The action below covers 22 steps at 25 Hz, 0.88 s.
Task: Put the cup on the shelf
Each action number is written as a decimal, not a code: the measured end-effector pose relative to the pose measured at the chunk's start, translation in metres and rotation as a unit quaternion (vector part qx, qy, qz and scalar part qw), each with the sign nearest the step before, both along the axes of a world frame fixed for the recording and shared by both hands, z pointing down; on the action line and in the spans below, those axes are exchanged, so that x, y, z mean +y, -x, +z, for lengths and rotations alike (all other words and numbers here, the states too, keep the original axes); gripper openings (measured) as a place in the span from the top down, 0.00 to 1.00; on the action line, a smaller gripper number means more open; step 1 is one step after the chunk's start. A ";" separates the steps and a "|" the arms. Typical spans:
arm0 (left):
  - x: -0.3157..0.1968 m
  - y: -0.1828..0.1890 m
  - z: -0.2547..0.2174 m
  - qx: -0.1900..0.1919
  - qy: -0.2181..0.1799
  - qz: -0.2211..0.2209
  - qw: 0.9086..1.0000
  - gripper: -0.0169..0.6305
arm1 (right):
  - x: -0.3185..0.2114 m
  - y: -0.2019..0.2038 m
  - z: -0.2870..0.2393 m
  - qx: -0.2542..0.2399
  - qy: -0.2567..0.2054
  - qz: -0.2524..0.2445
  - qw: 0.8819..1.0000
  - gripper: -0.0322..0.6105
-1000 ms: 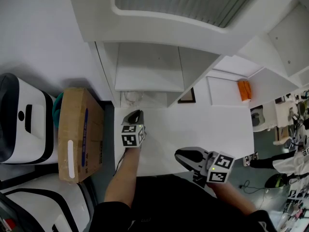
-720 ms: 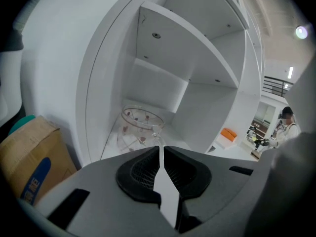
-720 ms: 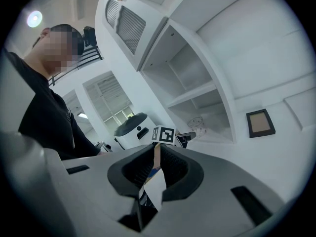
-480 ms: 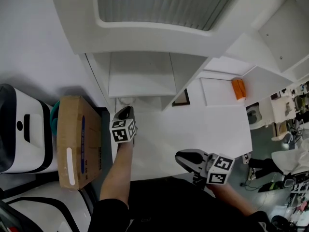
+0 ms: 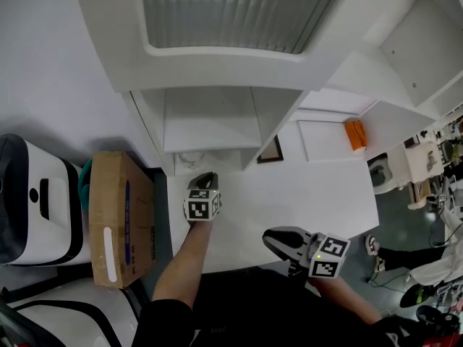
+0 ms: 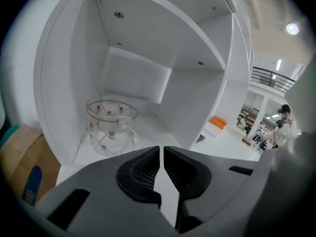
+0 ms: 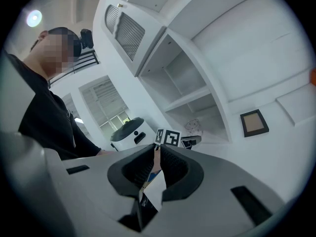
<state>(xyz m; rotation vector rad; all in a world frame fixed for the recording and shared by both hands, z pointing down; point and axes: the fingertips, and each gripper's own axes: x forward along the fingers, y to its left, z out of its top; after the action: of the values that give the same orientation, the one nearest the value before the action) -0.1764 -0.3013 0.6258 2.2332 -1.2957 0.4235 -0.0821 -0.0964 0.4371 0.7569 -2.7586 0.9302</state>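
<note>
White table (image 5: pixel 311 194), white shelf (image 5: pixel 210 118) at its far edge. Cup (image 6: pixel 111 125), clear glass with red flowers, stands upright in the bottom bay, left side, untouched. Left gripper (image 6: pixel 161 149) sits just before that bay, jaws clenched, nothing between them. Right gripper (image 7: pixel 157 149) is near the table's front edge, jaws together, empty. Box (image 5: pixel 119 223) lies left of the table.

White table (image 5: pixel 318 186), cardboard box (image 5: pixel 119 215) beside.
</note>
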 end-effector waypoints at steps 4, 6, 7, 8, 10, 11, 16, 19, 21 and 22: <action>-0.009 0.012 0.003 -0.006 0.002 -0.015 1.000 0.93 | 0.004 -0.002 0.003 0.001 0.002 0.007 1.000 0.92; -0.011 0.013 0.001 -0.006 -0.002 -0.010 1.000 0.93 | 0.006 -0.005 0.004 0.002 0.004 0.012 1.000 0.92; -0.012 0.014 0.000 -0.008 -0.003 -0.007 1.000 0.93 | 0.007 -0.006 0.005 0.003 0.005 0.014 1.000 0.92; -0.012 0.016 0.000 -0.009 -0.005 -0.007 1.000 0.93 | 0.008 -0.006 0.005 0.004 0.006 0.015 1.000 0.92; -0.016 0.024 -0.001 -0.007 -0.006 -0.019 1.000 0.93 | 0.011 -0.006 0.005 0.005 0.005 0.015 1.000 0.92; -0.019 0.030 -0.001 -0.002 -0.006 -0.030 1.000 0.93 | 0.012 -0.006 0.005 0.006 0.005 0.016 1.000 0.92; -0.023 0.040 -0.019 0.041 -0.017 -0.047 0.998 0.93 | 0.016 -0.002 0.004 0.005 0.004 0.016 1.000 0.92; -0.008 0.025 -0.038 0.058 -0.032 -0.010 0.998 0.93 | 0.019 0.004 0.002 0.001 0.007 0.015 1.000 0.92; 0.004 0.015 -0.051 0.069 -0.040 0.011 0.997 0.93 | 0.017 0.009 0.000 -0.006 0.006 0.016 1.000 0.92; 0.010 0.011 -0.057 0.076 -0.043 0.019 0.996 0.93 | 0.015 0.011 -0.001 -0.011 0.004 0.016 1.000 0.92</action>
<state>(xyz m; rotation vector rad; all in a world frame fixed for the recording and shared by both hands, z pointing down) -0.1870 -0.2910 0.5684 2.3162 -1.2139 0.2097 -0.0930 -0.0812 0.4364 0.7972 -2.7679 0.9611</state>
